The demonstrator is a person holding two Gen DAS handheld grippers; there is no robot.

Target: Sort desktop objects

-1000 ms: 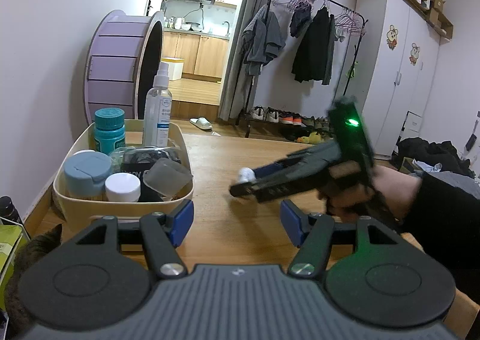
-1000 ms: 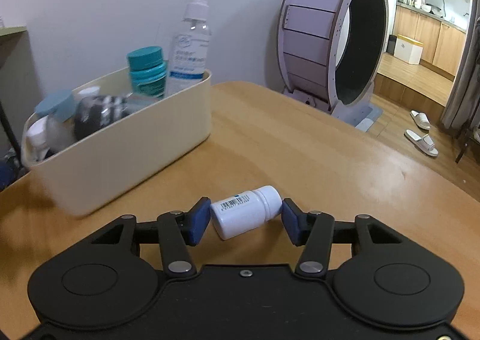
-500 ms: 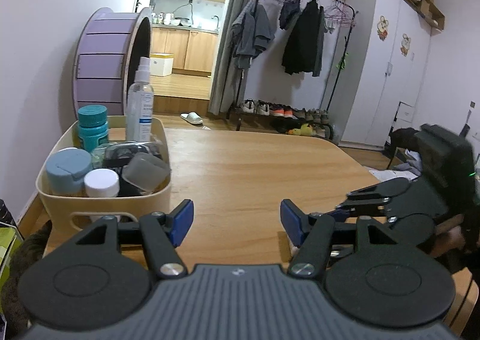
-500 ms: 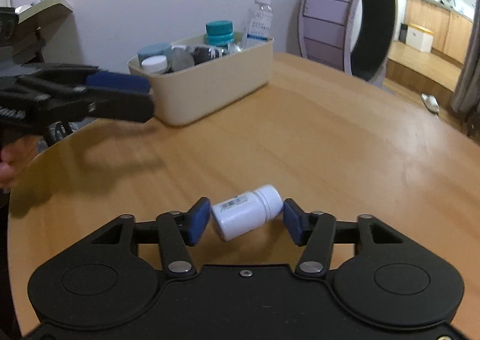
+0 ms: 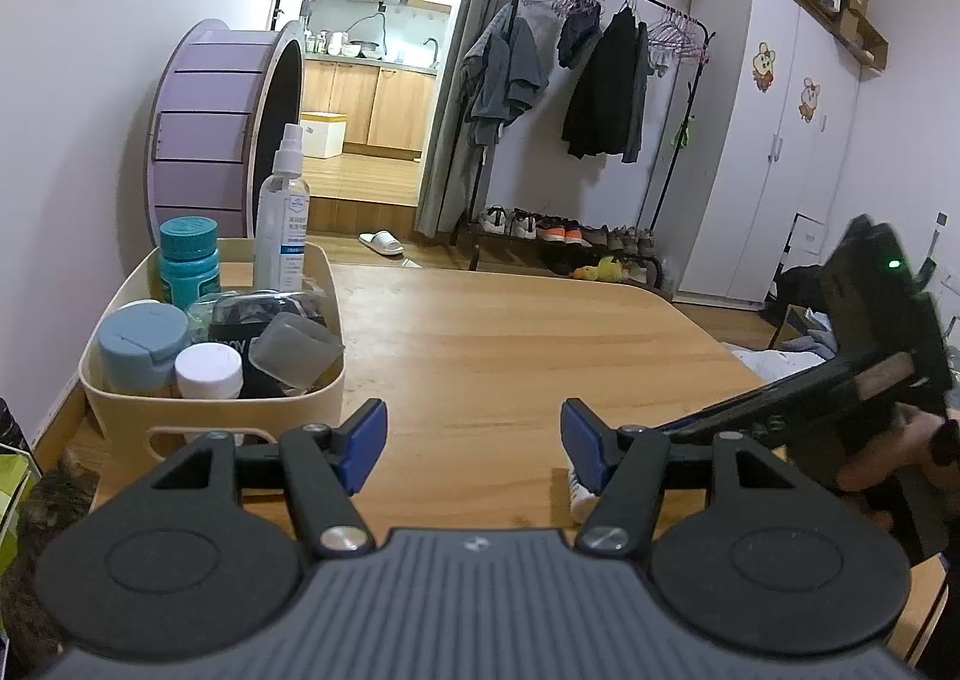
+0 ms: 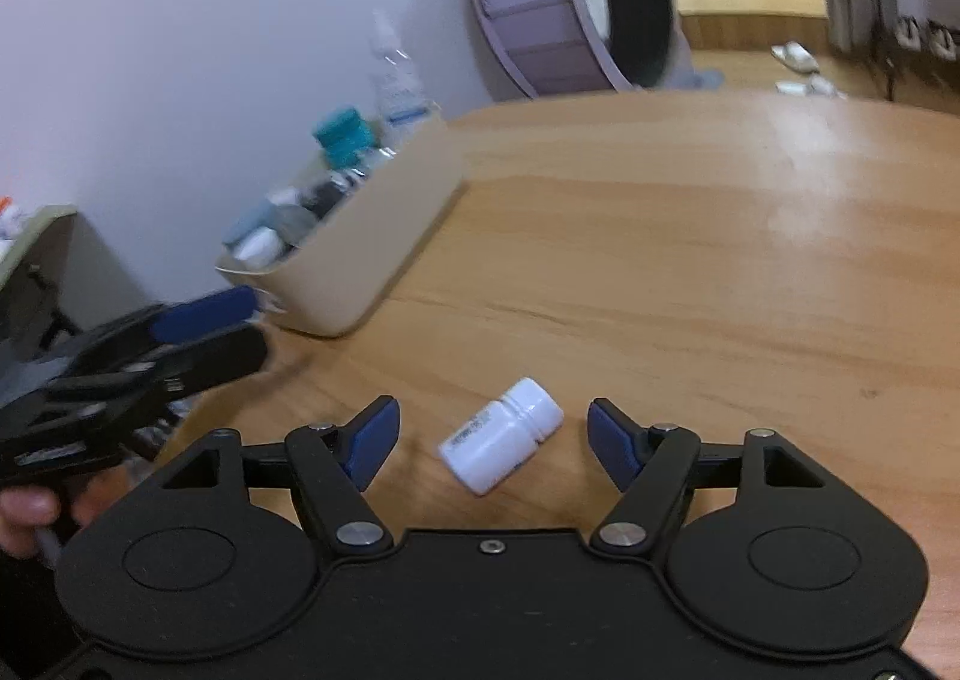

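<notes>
In the right wrist view we see the pill bottle [image 6: 501, 434] lying on its side on the table [image 6: 690, 260] at lower centre, between the fingers of the right gripper [image 6: 492, 440] and apart from both, while the bin [image 6: 354, 254] sits on the table at centre left with the left gripper [image 6: 204, 326] just below and left of it. In the left wrist view we find the bin [image 5: 210, 410] at lower left, holding a spray bottle [image 5: 282, 212] and a capped jar [image 5: 189, 260] at its far end and a lidded tub [image 5: 141, 344] and a small jar [image 5: 209, 371] at its near end. Behind the bin stands the wheel [image 5: 222, 128] at upper left, and the clothes rack [image 5: 600, 80] stands beyond the table at upper centre.
</notes>
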